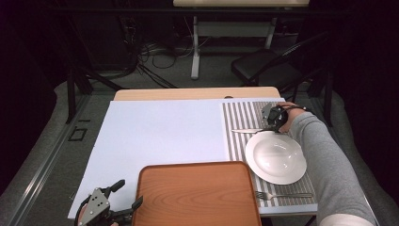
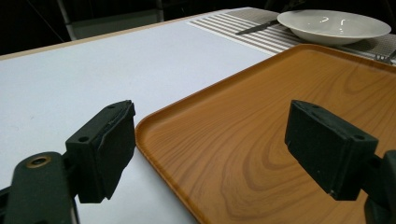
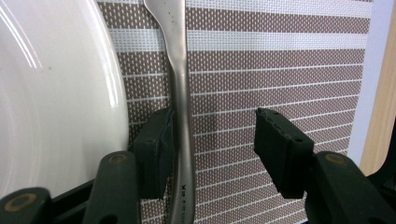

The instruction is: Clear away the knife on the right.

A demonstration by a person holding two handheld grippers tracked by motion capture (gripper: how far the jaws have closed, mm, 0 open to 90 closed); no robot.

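A metal knife (image 1: 247, 131) lies on the striped placemat (image 1: 240, 117), just beyond the white plate (image 1: 275, 157). My right gripper (image 1: 272, 126) is down over the knife's handle (image 3: 182, 116). Its jaws stand open around the handle: one pad (image 3: 156, 149) rests against it and the other pad (image 3: 280, 144) is well apart. The plate's rim (image 3: 56, 93) sits just beside that gripper (image 3: 212, 126). My left gripper (image 1: 129, 193) is open at the table's near left, its jaws straddling the corner of the wooden tray (image 1: 197, 193) with nothing held.
A fork (image 1: 282, 195) lies on the placemat's near edge, below the plate. A white sheet (image 1: 160, 132) covers the table's left and middle. The tray (image 2: 261, 140) is bare. A folding chair (image 1: 268, 66) stands beyond the table.
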